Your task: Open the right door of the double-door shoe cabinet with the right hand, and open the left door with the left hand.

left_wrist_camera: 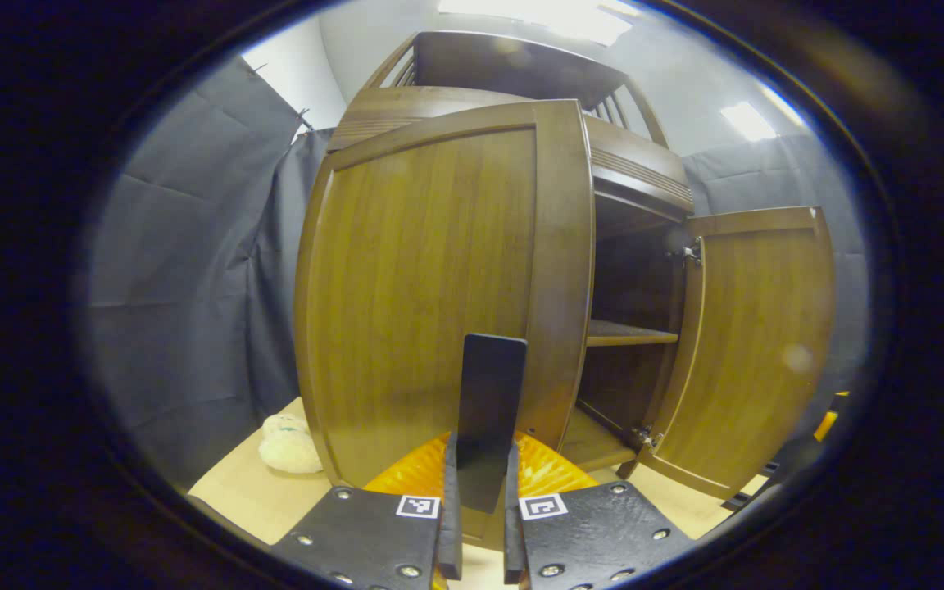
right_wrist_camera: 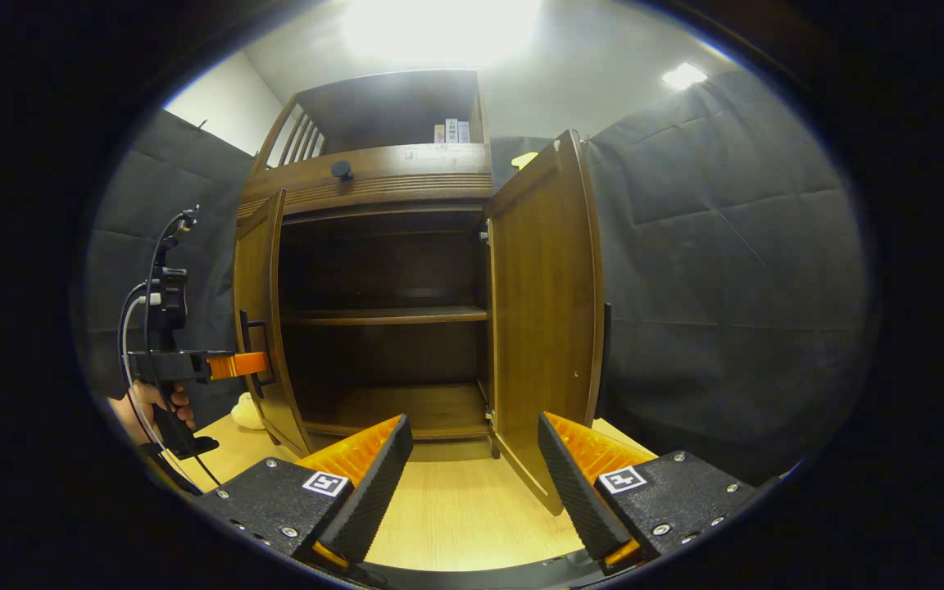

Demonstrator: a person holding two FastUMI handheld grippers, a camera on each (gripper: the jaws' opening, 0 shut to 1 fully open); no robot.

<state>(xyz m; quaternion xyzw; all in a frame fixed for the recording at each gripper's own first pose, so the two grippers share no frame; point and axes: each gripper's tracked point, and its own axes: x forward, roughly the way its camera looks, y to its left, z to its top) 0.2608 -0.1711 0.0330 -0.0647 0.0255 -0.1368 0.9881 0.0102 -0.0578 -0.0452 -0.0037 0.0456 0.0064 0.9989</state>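
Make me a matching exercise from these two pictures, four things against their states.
1. left brown wooden cabinet door
2. right brown wooden cabinet door
3. left gripper
4. right gripper

A. fingers spread, holding nothing
B. swung wide open, nobody holding it
C. shut on the black door handle
D. partly open, handle gripped

Pairs: 1-D, 2-B, 3-C, 4-A

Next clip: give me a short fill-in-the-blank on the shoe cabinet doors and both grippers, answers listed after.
1. The left gripper is shut on the left door's black ____.
2. The right gripper hangs ____, gripping nothing.
3. The right door stands swung ____.
4. The shelves inside the shoe cabinet hold ____ shoes.

Missing words: handle; open; open; no
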